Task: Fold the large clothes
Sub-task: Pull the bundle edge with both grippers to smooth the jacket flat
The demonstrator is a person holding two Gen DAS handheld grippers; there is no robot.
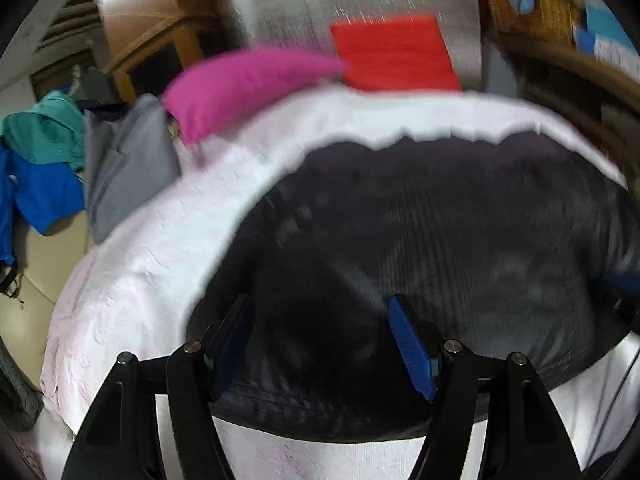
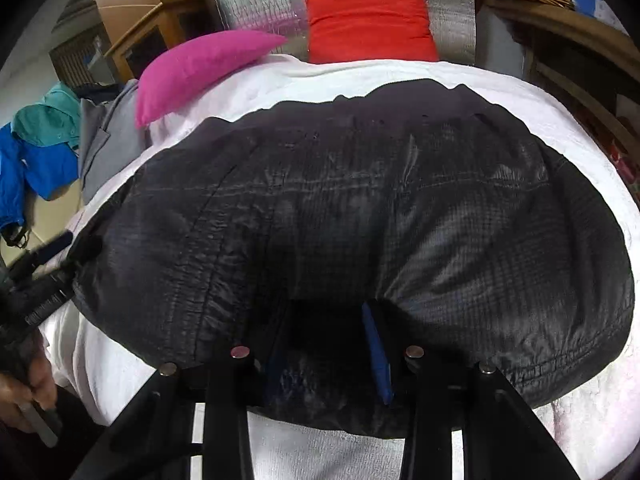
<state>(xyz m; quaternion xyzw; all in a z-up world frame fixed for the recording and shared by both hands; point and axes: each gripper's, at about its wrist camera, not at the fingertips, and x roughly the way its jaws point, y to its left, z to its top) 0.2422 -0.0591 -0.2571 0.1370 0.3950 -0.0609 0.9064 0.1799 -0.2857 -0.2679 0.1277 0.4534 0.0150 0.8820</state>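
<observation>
Black jacket (image 2: 340,216) fabric sits between your right gripper (image 2: 320,352) fingers, which stand partly apart at the near hem; whether the pads press on it you cannot tell, since shadow hides the cloth there. Your left gripper (image 1: 324,344) holds its fingers wide, with the dark cloth lying under and between them, nothing pinched. The garment lies spread on the white bed cover (image 2: 580,128), near the foot.

Judging by this, you are taking the near hem for a fold. Bite both layers at the edge, level on each side, and lift evenly so the slippery shell does not slide.

Only the right wrist view shows the far gathered edge crisply, and your left gripper's tool and hand (image 2: 28,392) at the jacket's left edge. The left wrist view is blurred, but shows more bare cover left of the jacket.
</observation>
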